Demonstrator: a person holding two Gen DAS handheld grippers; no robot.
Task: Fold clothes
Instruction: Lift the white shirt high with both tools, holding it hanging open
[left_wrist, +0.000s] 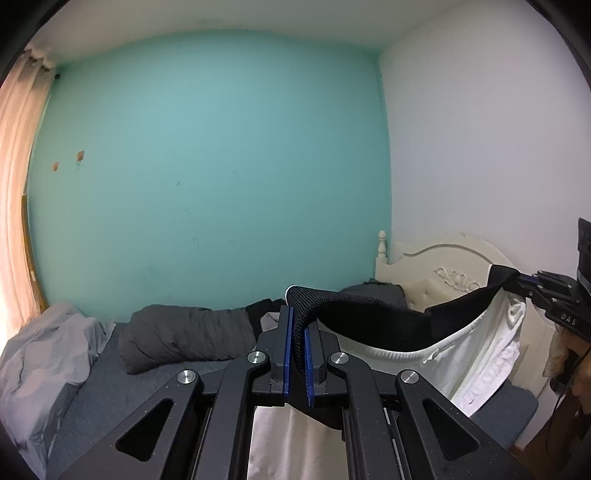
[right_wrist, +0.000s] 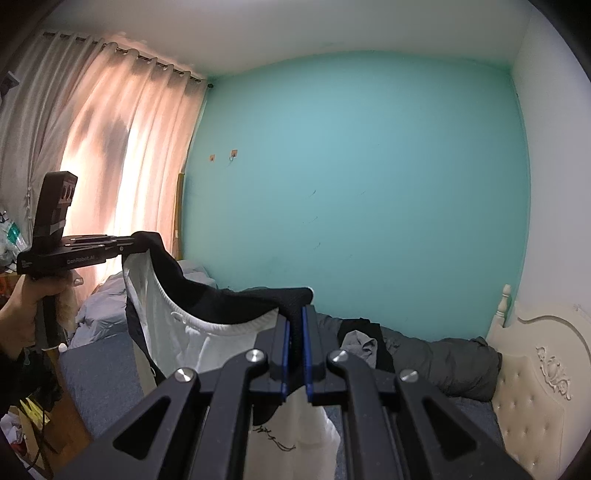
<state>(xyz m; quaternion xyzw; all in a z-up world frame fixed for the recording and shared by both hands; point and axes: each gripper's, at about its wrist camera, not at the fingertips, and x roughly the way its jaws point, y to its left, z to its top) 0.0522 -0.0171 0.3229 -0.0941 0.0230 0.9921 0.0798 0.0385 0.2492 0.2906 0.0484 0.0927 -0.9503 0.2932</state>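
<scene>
A black and white garment hangs in the air over the bed, its black ribbed band (left_wrist: 369, 321) stretched between both grippers and the white cloth (left_wrist: 480, 354) drooping below. My left gripper (left_wrist: 298, 321) is shut on one end of the band. The right gripper (left_wrist: 519, 281) pinches the other end at the far right of the left wrist view. From the right wrist, my right gripper (right_wrist: 295, 319) is shut on the black band (right_wrist: 229, 299), with white cloth (right_wrist: 173, 332) sagging toward the left gripper (right_wrist: 129, 246), held by a hand (right_wrist: 22, 310).
Below lies a bed with a blue-grey mattress (left_wrist: 99, 391), a dark grey rolled duvet (left_wrist: 184, 339), a crumpled light grey sheet (left_wrist: 44, 354) and a cream headboard (left_wrist: 443, 266). More dark clothes (right_wrist: 362, 347) are heaped by the duvet. Curtains (right_wrist: 110, 147) hang on the left; a teal wall is behind.
</scene>
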